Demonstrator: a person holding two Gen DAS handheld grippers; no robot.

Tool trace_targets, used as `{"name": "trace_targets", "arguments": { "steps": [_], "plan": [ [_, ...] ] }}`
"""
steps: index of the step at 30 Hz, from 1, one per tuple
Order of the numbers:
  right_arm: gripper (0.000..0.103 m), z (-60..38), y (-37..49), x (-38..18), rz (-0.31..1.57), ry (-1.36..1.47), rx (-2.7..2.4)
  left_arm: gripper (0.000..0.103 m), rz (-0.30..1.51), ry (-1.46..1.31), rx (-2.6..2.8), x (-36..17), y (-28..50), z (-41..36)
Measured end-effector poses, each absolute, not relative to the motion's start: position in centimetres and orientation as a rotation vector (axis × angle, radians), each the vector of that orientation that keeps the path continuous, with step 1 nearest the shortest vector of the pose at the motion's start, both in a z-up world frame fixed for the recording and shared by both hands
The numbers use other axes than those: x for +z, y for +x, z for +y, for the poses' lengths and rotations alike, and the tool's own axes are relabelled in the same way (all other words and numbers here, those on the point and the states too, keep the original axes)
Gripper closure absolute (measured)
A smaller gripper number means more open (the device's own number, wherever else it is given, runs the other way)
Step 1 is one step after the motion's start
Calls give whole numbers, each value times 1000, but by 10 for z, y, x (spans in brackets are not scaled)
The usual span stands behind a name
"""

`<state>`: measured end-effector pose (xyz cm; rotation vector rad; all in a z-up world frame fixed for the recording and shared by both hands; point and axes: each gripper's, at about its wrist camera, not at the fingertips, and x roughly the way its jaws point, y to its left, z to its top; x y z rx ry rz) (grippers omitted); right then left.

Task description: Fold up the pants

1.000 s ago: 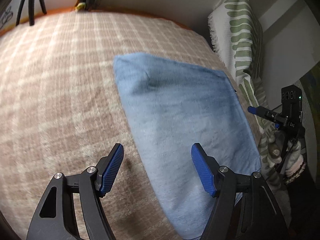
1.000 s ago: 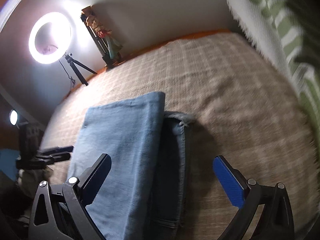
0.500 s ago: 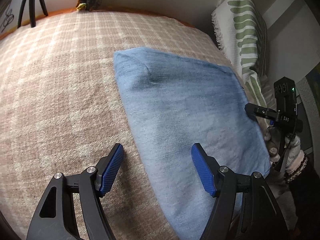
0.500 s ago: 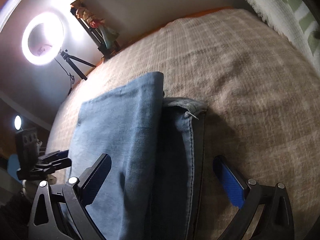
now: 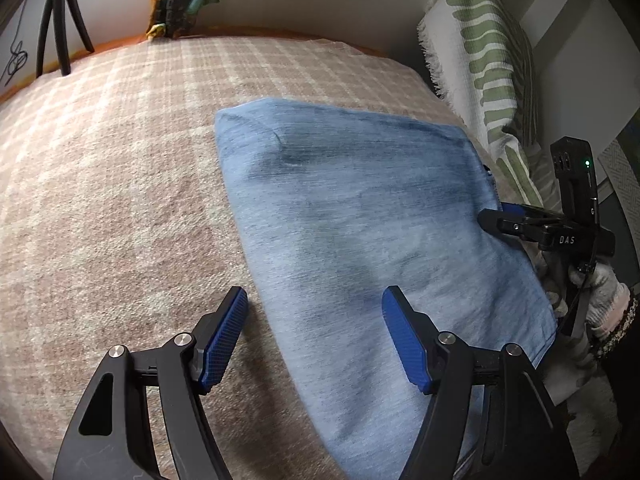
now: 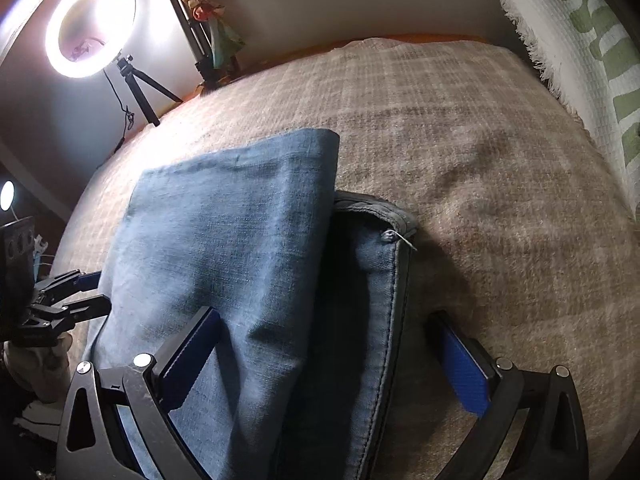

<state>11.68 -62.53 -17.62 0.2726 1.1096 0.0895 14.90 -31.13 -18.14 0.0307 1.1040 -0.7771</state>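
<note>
While the pants (image 5: 372, 240) lay folded into a flat blue denim rectangle on the plaid blanket (image 5: 112, 200), both grippers hung over opposite edges of it, pointing steeply down. Left gripper (image 5: 314, 312): jaws apart, nothing clamped. Its left pad (image 5: 224, 340) sat over bare blanket, the right one over denim, so the pants' left edge ran between them. Cannot tell whether the pads touched the cloth.

Right gripper (image 6: 332, 344): jaws also wide apart, nothing clamped. Its left finger (image 6: 188, 356) was over the lighter top layer, its right one over blanket just past the hem. From that view the top layer lay over a darker lower layer with a stitched seam (image 6: 390, 320) and a loose thread at its far corner. The lower layer stuck out to the right of the top one.

In the left view the right gripper (image 5: 504, 220) showed at the pants' far right edge, tips right at the fabric; contact unclear. A gloved hand (image 5: 592, 288) held it. A green-patterned throw (image 5: 480, 52) lay beside the blanket on the right. A lit ring light (image 6: 90, 24) on a tripod stood beyond the bed, by the wall.
</note>
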Motion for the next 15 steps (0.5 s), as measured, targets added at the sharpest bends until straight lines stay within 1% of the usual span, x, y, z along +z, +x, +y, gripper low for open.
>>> {"name": "trace_targets", "arguments": {
  "steps": [3, 5, 7, 9, 10, 11, 14, 15],
  "plan": [
    [0, -626, 118, -177, 1105, 279, 101, 42, 1097, 25, -796, -182, 147, -314],
    [2, -626, 118, -176, 1104, 278, 105, 43, 1090, 25, -798, -182, 147, -315],
    [8, -626, 118, -175, 1097, 292, 118, 45, 1088, 15, -804, -183, 148, -315],
    [23, -623, 119, -173, 1093, 314, 138, 48, 1087, 5, -810, -184, 149, -315],
    [26, -622, 119, -173, 1092, 321, 144, 49, 1086, 3, -811, -184, 148, -314],
    [32, -621, 120, -173, 1091, 331, 150, 51, 1083, 1, -814, -184, 148, -313],
    [43, -617, 121, -173, 1090, 354, 156, 56, 1077, -2, -817, -185, 149, -312],
    [44, -617, 121, -173, 1089, 354, 150, 58, 1076, -1, -817, -185, 149, -312]
  ]
}}
